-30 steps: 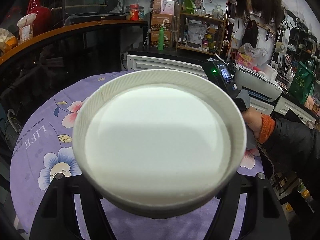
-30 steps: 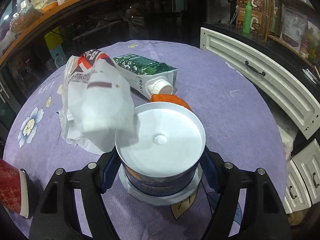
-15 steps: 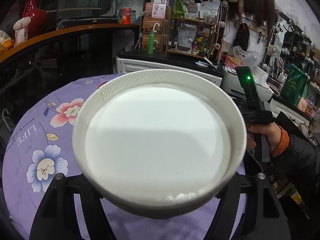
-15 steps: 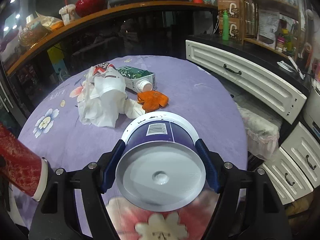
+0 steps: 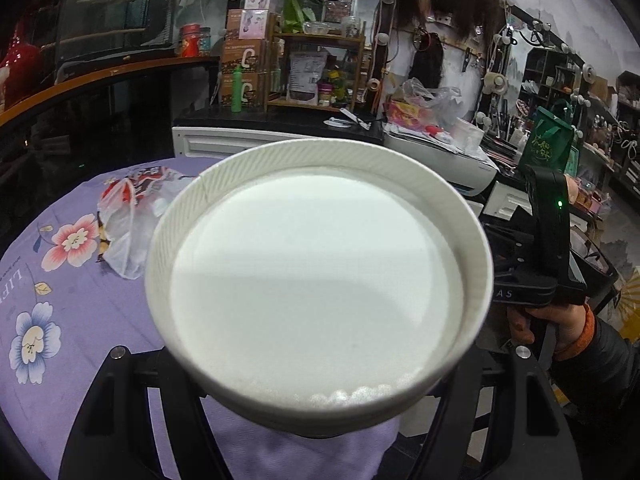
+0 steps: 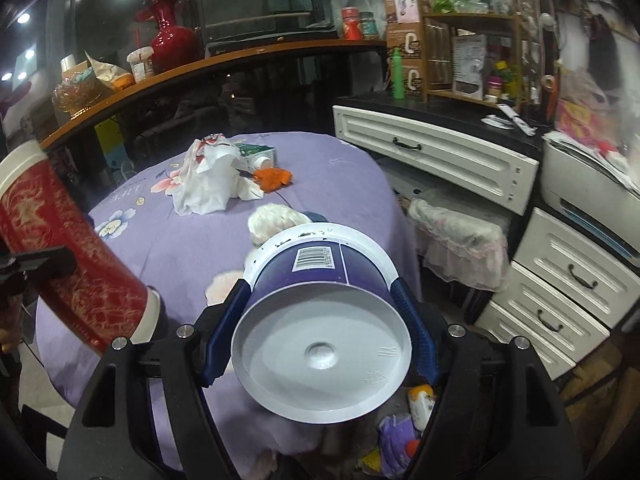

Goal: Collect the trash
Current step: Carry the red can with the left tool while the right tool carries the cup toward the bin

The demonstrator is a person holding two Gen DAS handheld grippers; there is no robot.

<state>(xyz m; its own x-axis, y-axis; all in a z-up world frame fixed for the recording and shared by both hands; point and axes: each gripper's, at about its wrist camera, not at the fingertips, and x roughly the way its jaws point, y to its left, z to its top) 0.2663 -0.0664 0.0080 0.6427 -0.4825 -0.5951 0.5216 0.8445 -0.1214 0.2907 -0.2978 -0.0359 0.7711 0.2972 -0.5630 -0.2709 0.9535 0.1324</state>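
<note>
My left gripper (image 5: 320, 408) is shut on a red paper cup with a white bottom (image 5: 316, 284); its base fills the left wrist view, and its red side shows in the right wrist view (image 6: 68, 264). My right gripper (image 6: 320, 344) is shut on a blue plastic tub (image 6: 320, 320), held tilted above the near table edge with its white base toward the camera. On the purple flowered tablecloth (image 6: 328, 176) lie a crumpled white plastic bag (image 6: 204, 184), a green milk carton (image 6: 256, 154) and an orange peel (image 6: 274, 178).
White tissue-like wads (image 6: 276, 220) lie just past the tub. Below the table edge is a heap of trash (image 6: 404, 432). White drawers (image 6: 432, 152) and a printer (image 6: 592, 192) stand to the right. A dark counter with an orange top (image 6: 200, 68) runs behind the table.
My right gripper has lifted the tub and drawn it back from the table middle to over the near edge. The left gripper with its cup has swung, so the bag now shows at its left.
</note>
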